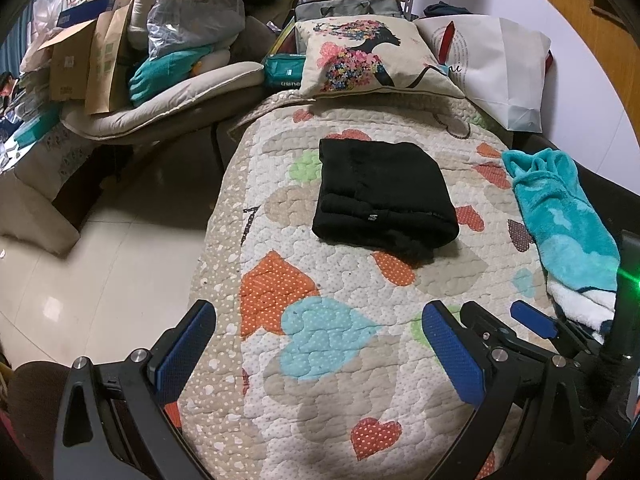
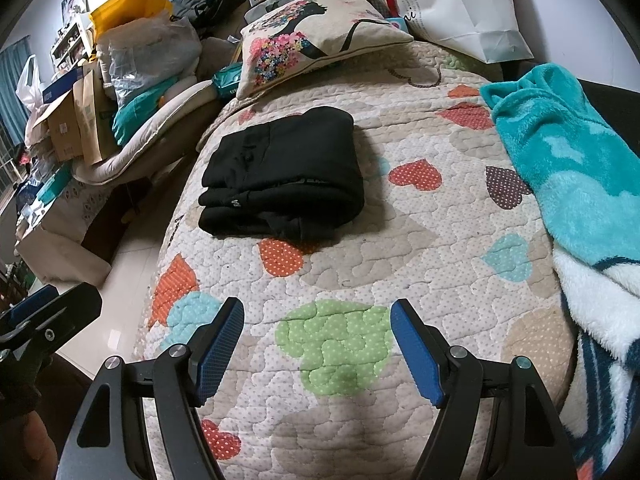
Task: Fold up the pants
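The black pants [image 1: 382, 196] lie folded into a compact rectangle on the heart-patterned quilt [image 1: 336, 360]. They also show in the right wrist view [image 2: 282, 176], left of middle on the quilt [image 2: 336, 344]. My left gripper [image 1: 316, 344] is open and empty, well short of the pants. My right gripper [image 2: 318, 340] is open and empty, also short of the pants. The right gripper also shows in the left wrist view [image 1: 492, 320], beside the left one. Part of the left gripper shows at the left edge of the right wrist view [image 2: 40, 312].
A teal and white fleece blanket [image 1: 568, 224] lies along the quilt's right side. A floral cushion [image 1: 372, 56] and a white bag [image 1: 500, 64] sit at the far end. A cluttered beige seat [image 1: 160, 92] with boxes and bags stands at the left, beyond tiled floor [image 1: 100, 272].
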Available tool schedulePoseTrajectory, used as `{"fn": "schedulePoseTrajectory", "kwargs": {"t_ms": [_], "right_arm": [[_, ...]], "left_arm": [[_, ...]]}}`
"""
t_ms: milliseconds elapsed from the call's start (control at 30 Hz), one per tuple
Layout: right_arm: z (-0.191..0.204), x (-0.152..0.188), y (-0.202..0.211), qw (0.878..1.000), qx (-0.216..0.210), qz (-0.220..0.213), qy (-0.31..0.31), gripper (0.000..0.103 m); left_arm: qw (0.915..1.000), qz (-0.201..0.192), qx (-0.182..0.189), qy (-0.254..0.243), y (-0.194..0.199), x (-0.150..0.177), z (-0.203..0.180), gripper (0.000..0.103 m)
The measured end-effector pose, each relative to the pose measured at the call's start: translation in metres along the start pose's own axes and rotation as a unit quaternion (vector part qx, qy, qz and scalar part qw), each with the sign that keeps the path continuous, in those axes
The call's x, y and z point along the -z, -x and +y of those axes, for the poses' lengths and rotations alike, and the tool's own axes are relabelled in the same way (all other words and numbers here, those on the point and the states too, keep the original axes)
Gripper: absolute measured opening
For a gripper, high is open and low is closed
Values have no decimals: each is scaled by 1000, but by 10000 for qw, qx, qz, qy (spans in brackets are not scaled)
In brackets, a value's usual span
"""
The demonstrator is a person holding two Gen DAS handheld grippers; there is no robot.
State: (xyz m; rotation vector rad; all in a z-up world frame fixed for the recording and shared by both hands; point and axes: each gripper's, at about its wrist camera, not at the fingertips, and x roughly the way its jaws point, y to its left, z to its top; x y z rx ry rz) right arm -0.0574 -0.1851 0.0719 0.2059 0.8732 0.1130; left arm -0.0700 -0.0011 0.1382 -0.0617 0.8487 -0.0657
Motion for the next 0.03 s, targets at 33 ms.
{"fn": "schedulePoseTrajectory", "kwargs": {"t_ms": [33], "right_arm": [[-2, 0, 0, 10000, 22, 15, -7, 81]], "left_arm": [[10000, 38, 0, 32, -4, 0, 0, 103]]}}
